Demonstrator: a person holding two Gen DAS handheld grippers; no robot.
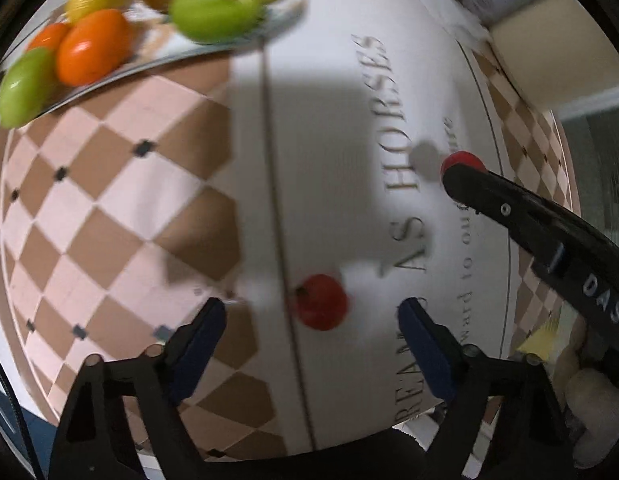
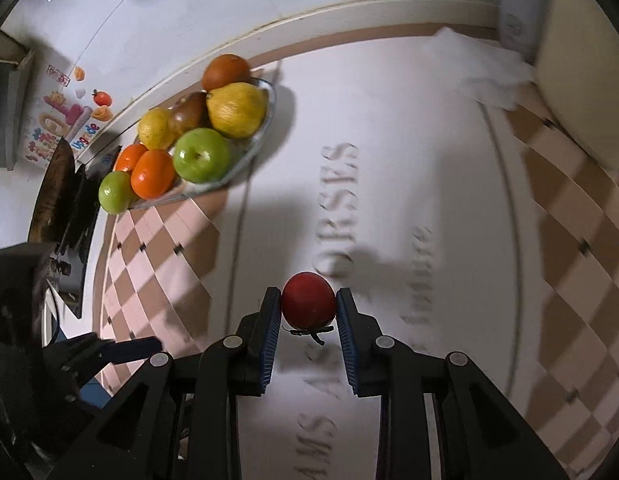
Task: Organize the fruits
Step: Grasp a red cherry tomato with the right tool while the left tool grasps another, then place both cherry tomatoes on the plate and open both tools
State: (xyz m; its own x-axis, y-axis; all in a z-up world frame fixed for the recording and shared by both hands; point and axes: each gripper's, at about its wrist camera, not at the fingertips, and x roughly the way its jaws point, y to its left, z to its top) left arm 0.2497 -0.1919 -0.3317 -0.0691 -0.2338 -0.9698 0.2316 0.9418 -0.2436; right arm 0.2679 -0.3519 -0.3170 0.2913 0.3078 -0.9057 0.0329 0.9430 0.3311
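Note:
My right gripper (image 2: 308, 312) is shut on a red tomato (image 2: 308, 305), held above the tablecloth, stem towards the camera. In the left wrist view the same tomato (image 1: 463, 160) shows at the tip of the right gripper. My left gripper (image 1: 313, 318) is open, its jaws wide apart, above a second red tomato (image 1: 322, 302) that lies on the cloth between them. A glass plate (image 2: 245, 156) at the far left holds green apples (image 2: 201, 156), oranges (image 2: 152, 179), lemons (image 2: 236, 109) and a brown fruit. It also shows in the left wrist view (image 1: 269, 28).
The table has a white cloth with grey lettering (image 2: 341, 208) and a pink-and-brown checked border (image 1: 109, 208). A crumpled white tissue (image 2: 481, 72) and a cream box (image 2: 581, 80) sit at the far right. Dark objects (image 2: 61, 200) stand at the left edge.

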